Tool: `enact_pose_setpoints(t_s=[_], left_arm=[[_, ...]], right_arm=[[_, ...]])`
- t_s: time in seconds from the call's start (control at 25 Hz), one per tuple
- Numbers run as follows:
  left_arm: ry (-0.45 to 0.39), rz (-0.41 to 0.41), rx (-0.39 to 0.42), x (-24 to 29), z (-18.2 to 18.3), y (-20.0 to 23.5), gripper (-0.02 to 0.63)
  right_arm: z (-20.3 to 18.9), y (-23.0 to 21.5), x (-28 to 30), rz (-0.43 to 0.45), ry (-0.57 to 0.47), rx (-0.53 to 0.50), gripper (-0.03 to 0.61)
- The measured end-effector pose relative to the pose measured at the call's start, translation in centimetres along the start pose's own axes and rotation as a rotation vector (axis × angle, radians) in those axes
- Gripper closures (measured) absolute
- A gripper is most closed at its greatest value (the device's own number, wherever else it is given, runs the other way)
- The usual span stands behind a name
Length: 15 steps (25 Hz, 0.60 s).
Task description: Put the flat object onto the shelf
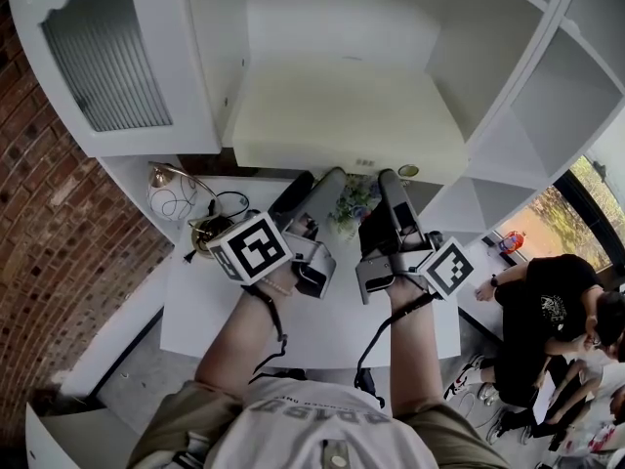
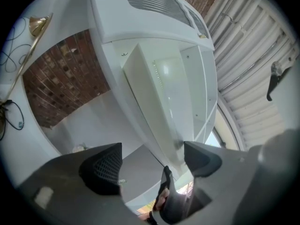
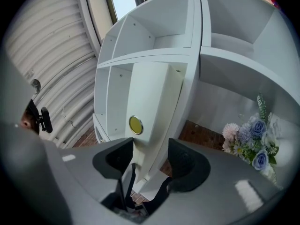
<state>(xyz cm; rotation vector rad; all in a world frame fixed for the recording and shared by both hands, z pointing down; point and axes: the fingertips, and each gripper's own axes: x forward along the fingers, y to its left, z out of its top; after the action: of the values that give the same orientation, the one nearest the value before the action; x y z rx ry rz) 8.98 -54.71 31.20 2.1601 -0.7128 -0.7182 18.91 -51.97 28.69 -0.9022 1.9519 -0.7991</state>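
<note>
A person is standing at a white worktop [image 1: 322, 325], holding a tool in each hand and raising a flat object [image 1: 347, 115], a cream-coloured board, to the middle opening of a white shelf unit [image 1: 508, 86]. The board is lying roughly level in the head view. Its near edge is jutting out toward the person. Whether its far part is resting on the shelf cannot be told.

The right tool [image 1: 386, 189] is clenching the board's near edge. In the right gripper view its two jaws are pressing on either side of the board [image 3: 150, 102], just below a round yellow disc [image 3: 135, 124].

The left tool [image 1: 317, 182] is reaching under the same edge, released. In the left gripper view its jaws are standing wide apart [image 2: 152, 161], and the board [image 2: 164, 93] is running close past one jaw only.

A bunch of pale flowers [image 1: 354, 203] is sitting on the worktop between the tools. A brick wall [image 1: 59, 233] is showing at the left, and a seated person [image 1: 547, 301] at the right.
</note>
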Motion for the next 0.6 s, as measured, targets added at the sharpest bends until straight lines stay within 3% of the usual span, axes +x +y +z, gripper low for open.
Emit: enact_pose_setpoints(t_s=[0.6], left_arm=[[0.013, 0.0, -0.006, 2.1, 1.2, 1.6, 0.186]], right_arm=[[0.7, -1.7, 2.1, -0.027, -0.02, -0.001, 0.341]])
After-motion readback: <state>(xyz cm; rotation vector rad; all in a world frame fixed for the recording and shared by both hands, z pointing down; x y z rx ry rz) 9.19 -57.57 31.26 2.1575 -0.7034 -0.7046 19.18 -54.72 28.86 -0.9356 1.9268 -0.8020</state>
